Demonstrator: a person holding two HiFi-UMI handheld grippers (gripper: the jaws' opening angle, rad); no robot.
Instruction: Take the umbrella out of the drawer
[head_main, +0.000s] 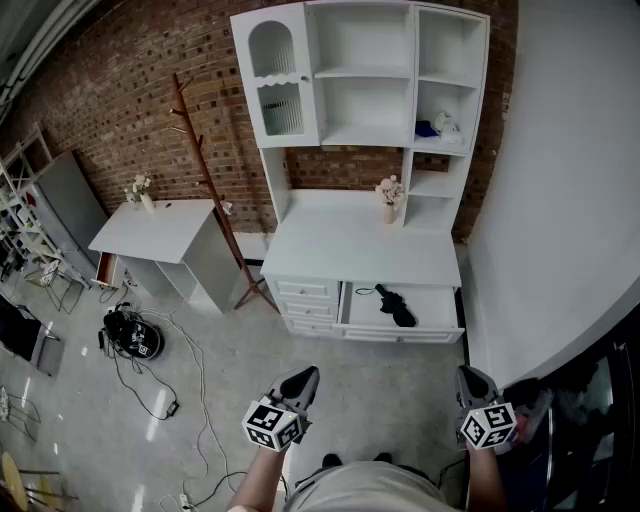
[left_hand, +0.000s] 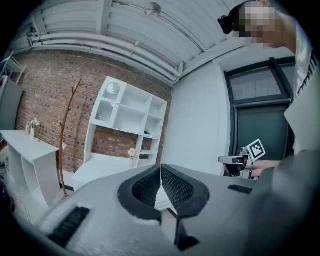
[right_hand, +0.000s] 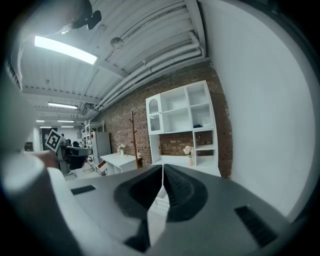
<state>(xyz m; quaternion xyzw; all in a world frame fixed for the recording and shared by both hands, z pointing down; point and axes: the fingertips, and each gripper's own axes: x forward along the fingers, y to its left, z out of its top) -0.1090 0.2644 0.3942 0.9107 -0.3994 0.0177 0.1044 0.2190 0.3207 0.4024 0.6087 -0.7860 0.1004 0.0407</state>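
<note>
Umbrella (head_main: 396, 307) is black and folded up. It lies in the open drawer (head_main: 440, 312) of the big white desk (head_main: 350, 250), well apart from me across the floor.

I think a few things could go wrong from here. On the left, cables (head_main: 195, 375) snake over the floor, and I could trip on them if I step that way. The wooden coat stand (head_main: 205, 190) stands just beside the desk, and a wide swing of my arm could knock it. A thin black loop (head_main: 368, 291) sticks out to the left of the umbrella. If I pinch only that, the umbrella may swing and catch on the front of the drawer. The flower vase (head_main: 389, 205) stands on the desk above the drawer, and a bump on the way up could tip it. On the right, the wall (head_main: 560, 200) is close beside the drawer, so there is little room on that side. Both my tools are closed too. If I reach in like this, I would only push the umbrella deeper.

My left tool (head_main: 303, 378) sits low in front of me. It points at the desk, almost flat, tipped down a little. Its pads are pressed together with nothing between them. My right tool (head_main: 471, 377) is held the same way, closed and empty. The two are side by side, well apart.
</note>
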